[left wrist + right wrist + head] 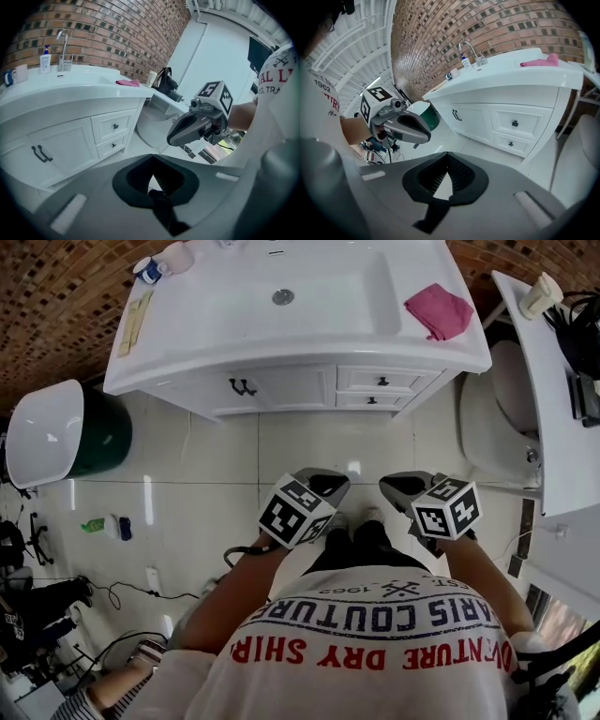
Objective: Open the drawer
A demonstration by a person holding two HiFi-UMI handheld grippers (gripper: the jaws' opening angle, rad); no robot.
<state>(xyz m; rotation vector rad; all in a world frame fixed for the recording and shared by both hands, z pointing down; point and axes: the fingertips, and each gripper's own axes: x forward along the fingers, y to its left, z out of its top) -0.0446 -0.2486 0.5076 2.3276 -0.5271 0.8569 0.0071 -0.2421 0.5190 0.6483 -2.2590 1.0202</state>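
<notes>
A white vanity [169, 381] carries two small drawers at its right end, stacked one over the other. Both the upper drawer [382, 381] [115, 125] [514, 123] and the lower drawer [372, 400] [112, 144] [510, 143] are closed, each with a dark knob. My left gripper [330, 480] [151, 156] and right gripper [398, 482] [446, 153] hang side by side over the tiled floor, well short of the vanity. Each points down towards it. Both have their jaws together and hold nothing.
A pink cloth [439, 310] lies on the countertop right of the basin. Cabinet doors with dark handles [243, 386] sit left of the drawers. A toilet [497, 418] stands to the right, a green bin with a white lid [56, 432] to the left. Cables lie on the floor at lower left.
</notes>
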